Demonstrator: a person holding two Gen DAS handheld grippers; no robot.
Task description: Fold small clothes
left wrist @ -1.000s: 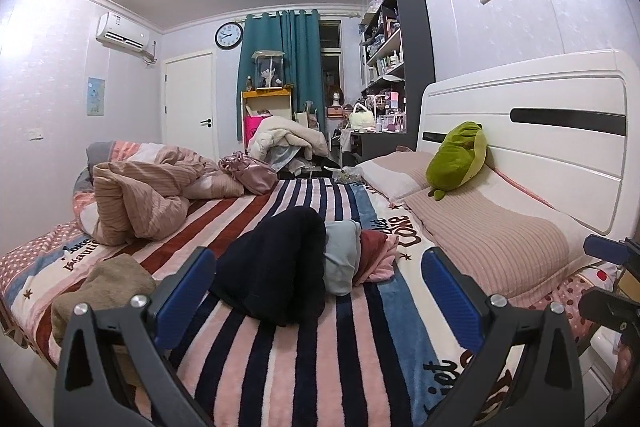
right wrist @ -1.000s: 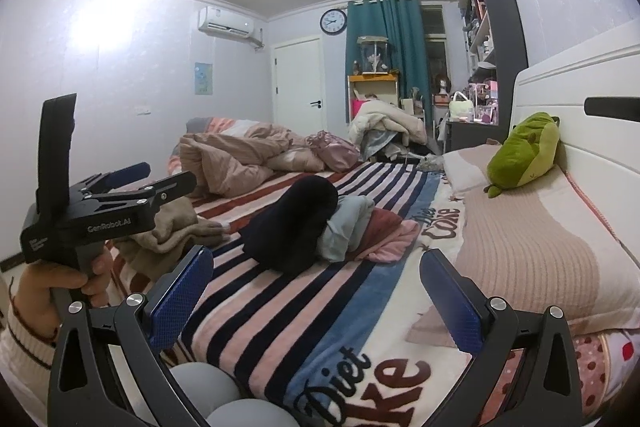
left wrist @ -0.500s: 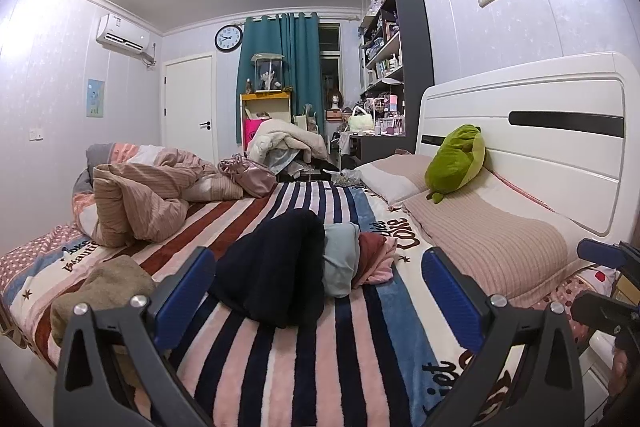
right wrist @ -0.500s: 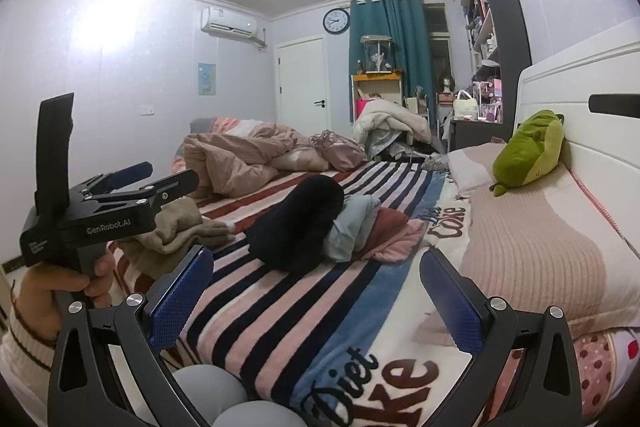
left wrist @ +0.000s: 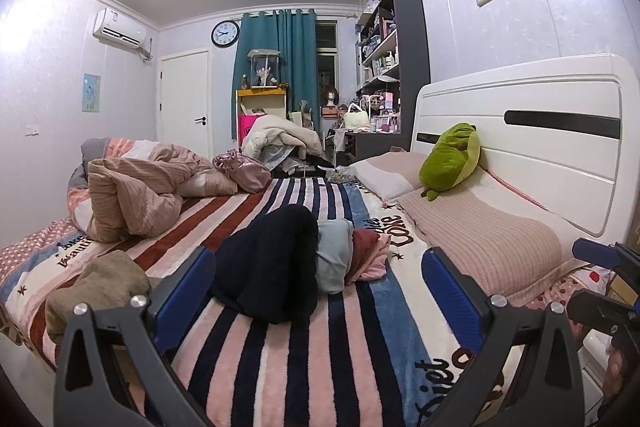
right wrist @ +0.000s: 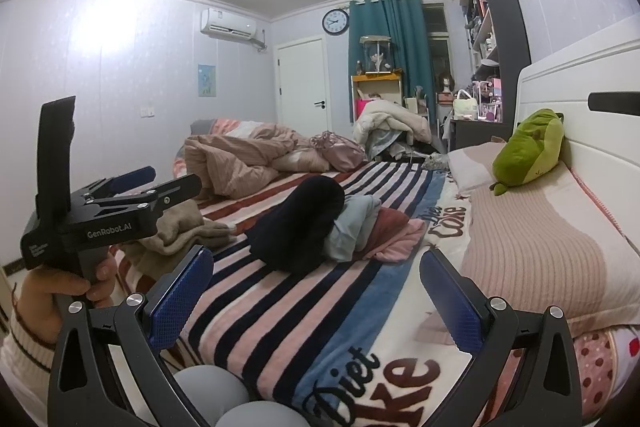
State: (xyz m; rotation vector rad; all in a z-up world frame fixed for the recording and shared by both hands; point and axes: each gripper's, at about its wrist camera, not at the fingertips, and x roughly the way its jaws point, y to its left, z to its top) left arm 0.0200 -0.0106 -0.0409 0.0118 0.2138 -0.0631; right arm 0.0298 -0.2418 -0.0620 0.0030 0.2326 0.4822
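Observation:
A pile of small clothes lies mid-bed on the striped blanket (left wrist: 340,347): a dark navy garment (left wrist: 272,267), a pale blue one (left wrist: 334,259) and a dark red and pink one (left wrist: 370,253). The pile also shows in the right wrist view, with the navy garment (right wrist: 300,223) at its left. A tan garment (left wrist: 96,287) lies at the bed's left edge. My left gripper (left wrist: 316,291) is open and empty, short of the pile. My right gripper (right wrist: 316,293) is open and empty, further right, above the blanket's near end. The left gripper's body (right wrist: 100,215) shows in the right wrist view.
A crumpled pink duvet (left wrist: 136,195) fills the bed's far left. Pillows (left wrist: 480,235) and a green plush toy (left wrist: 452,159) lie along the white headboard (left wrist: 520,131). Two grey rounded things (right wrist: 232,399) sit below the right gripper. Shelves and a clothes heap stand beyond the bed.
Both views have shifted only slightly; the right gripper has edged a little closer to the bed. Both stay open and the clothes have not moved.

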